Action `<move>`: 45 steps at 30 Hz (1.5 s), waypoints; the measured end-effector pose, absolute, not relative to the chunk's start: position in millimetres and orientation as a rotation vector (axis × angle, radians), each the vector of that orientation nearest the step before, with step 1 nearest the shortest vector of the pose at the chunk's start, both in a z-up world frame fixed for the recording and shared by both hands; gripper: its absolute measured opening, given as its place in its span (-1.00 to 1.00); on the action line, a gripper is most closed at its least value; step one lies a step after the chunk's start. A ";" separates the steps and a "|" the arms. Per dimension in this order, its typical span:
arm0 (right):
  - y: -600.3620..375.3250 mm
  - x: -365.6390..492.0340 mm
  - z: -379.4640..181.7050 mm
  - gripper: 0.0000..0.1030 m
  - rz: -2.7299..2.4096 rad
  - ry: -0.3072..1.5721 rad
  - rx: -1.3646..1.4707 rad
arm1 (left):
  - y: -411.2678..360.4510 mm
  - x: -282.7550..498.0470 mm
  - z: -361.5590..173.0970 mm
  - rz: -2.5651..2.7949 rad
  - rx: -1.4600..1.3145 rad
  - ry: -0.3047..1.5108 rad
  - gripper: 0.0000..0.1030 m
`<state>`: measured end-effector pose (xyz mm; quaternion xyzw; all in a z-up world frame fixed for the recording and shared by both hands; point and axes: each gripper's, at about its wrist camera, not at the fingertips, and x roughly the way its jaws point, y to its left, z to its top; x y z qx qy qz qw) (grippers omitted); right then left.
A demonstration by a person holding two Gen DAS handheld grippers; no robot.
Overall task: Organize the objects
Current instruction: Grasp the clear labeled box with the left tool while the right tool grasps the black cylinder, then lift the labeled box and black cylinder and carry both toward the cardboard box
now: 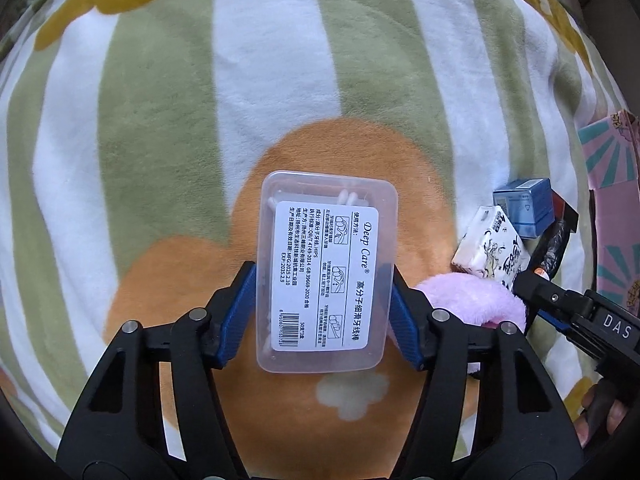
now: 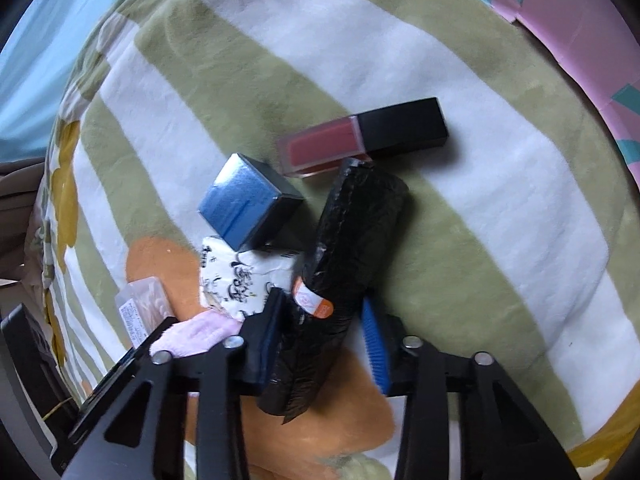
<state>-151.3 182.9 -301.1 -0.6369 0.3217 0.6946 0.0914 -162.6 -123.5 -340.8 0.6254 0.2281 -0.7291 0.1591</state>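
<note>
A clear plastic box of floss picks (image 1: 326,272) with a white label lies on the orange flower of a green-and-white striped blanket (image 1: 160,128). My left gripper (image 1: 322,270) is shut on it, a blue pad on each long side. In the right wrist view a black plastic-wrapped roll (image 2: 356,224) with an orange sticker lies between the fingers of my right gripper (image 2: 320,300), which is shut on its near end. The right gripper (image 1: 536,284) also shows at the right edge of the left wrist view. The floss box (image 2: 140,308) appears small at the lower left.
Beside the black roll lie a blue box (image 2: 248,204), a printed tissue pack (image 2: 240,280), a red lipstick tube with a black cap (image 2: 360,140) and a pink plush item (image 1: 468,300). A pink patterned carton (image 2: 580,40) borders the blanket. A person's hand (image 1: 600,412) holds the right gripper.
</note>
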 end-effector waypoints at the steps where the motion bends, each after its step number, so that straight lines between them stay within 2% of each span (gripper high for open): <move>1: 183.4 -150.6 -300.6 -0.35 2.066 0.956 -1.893 | -123.2 -162.1 -340.7 -2.085 1.784 0.652 0.13; 7: 193.4 -141.7 -293.3 -0.40 2.083 0.961 -1.884 | -120.8 -158.9 -336.1 -2.101 1.781 0.641 0.13; 9: 195.9 -139.2 -287.8 -0.40 2.105 0.931 -1.882 | -120.5 -157.4 -332.6 -2.102 1.776 0.644 0.13; 10: 197.4 -137.9 -283.9 -0.41 2.120 0.915 -1.880 | -120.7 -156.8 -331.0 -2.173 1.848 0.582 0.13; 22: 195.8 -138.5 -227.5 -0.42 2.305 0.770 -1.868 | -111.6 -136.1 -281.2 -2.220 1.745 0.561 0.13; 30: 174.6 -142.7 -163.8 -0.42 2.495 0.483 -1.921 | -104.9 -121.0 -202.3 -2.282 1.631 0.535 0.13; 41: 174.2 -78.9 -71.4 -0.42 2.745 0.070 -1.979 | -48.7 -56.1 -116.0 -2.259 1.489 0.580 0.13; 45: 179.2 -51.9 -59.8 -0.42 2.788 0.020 -1.992 | -25.3 -27.4 -94.0 -2.258 1.435 0.576 0.13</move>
